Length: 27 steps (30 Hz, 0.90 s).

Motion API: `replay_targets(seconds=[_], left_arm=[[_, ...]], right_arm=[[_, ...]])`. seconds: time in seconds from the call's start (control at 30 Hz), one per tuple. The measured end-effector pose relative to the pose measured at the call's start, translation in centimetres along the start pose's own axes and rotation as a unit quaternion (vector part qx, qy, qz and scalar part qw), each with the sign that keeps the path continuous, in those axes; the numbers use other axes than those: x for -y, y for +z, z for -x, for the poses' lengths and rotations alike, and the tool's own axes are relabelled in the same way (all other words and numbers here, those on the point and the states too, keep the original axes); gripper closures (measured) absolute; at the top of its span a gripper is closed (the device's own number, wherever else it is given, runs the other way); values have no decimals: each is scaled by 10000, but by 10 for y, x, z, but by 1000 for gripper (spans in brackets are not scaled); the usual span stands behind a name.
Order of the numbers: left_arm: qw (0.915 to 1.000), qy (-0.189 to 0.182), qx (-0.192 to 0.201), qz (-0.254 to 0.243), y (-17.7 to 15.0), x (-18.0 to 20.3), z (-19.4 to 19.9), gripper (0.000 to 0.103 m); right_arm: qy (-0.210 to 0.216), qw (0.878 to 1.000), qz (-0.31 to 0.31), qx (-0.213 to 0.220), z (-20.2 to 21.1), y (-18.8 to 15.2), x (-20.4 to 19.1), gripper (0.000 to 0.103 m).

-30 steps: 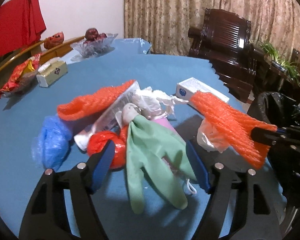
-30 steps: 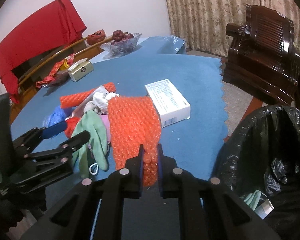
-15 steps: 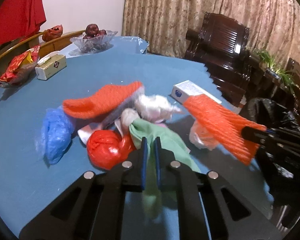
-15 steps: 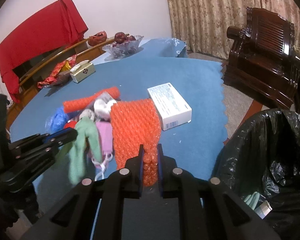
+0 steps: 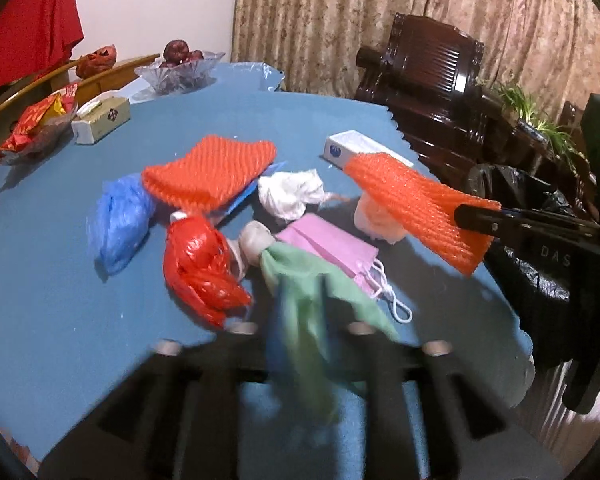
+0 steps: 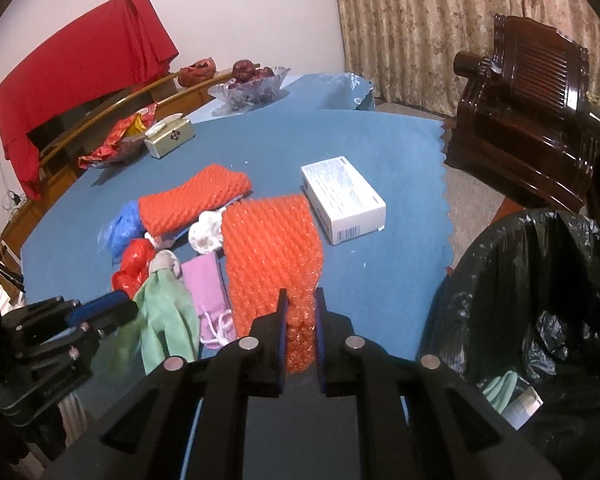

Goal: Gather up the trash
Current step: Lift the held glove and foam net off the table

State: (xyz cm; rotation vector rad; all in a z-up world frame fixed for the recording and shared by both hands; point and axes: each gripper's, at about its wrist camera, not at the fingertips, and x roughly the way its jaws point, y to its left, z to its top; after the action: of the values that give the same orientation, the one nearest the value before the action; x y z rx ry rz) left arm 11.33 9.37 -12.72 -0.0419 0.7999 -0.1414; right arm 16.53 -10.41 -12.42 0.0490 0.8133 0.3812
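My right gripper [image 6: 300,300] is shut on one end of an orange foam net [image 6: 272,248], which it holds above the blue table [image 6: 400,160]. My left gripper [image 5: 300,332] is blurred and its jaws are opening. A green glove [image 5: 300,276] hangs between them, its cuff still on the pile. Around the glove lie a red bag [image 5: 198,264], a blue bag [image 5: 120,216], a pink mask [image 5: 332,248], a white tissue wad [image 5: 288,196], a second orange net [image 5: 208,172] and a white box [image 6: 342,204].
A bin lined with a black bag [image 6: 540,280] stands off the table's right edge with some trash inside. At the far side of the table are a tissue box [image 6: 168,140], snack packets [image 6: 116,148] and a glass fruit bowl [image 6: 252,80]. A dark wooden chair [image 6: 532,120] stands beyond.
My left gripper closed on the green glove, pulled it up and back from the pile, and its jaws now stand apart again. The right gripper and its net have stayed put.
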Motion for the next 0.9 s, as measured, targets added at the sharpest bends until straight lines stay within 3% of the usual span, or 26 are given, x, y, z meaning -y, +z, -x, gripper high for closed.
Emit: replay_targets(seconds=[0.07, 0.23, 0.27, 0.3, 0.4, 0.5, 0.9], left_arm=[[10000, 81, 49, 9, -1, 3, 0, 44], [9997, 192, -115, -32, -2, 7, -16, 39], [9997, 182, -140, -40, -2, 8, -20, 42], [9996, 195, -181, -76, -3, 9, -24, 55], [9994, 213, -234, -105, -7, 10, -30, 77], [9997, 168, -137, -59, -6, 4, -24, 90], [9973, -56, 738, 36, 25, 8, 33, 99]], right_arm=[[-5, 10000, 4, -28, -1, -2, 0, 92], [-7, 10000, 11, -46, -2, -2, 2, 92], [-9, 10000, 15, -44, -2, -2, 2, 92], [-13, 10000, 12, -53, -2, -2, 2, 92], [-16, 10000, -4, -70, -3, -2, 3, 92], [-22, 10000, -9, -48, -3, -1, 5, 92], [31, 9995, -4, 307, 25, 14, 3, 92]])
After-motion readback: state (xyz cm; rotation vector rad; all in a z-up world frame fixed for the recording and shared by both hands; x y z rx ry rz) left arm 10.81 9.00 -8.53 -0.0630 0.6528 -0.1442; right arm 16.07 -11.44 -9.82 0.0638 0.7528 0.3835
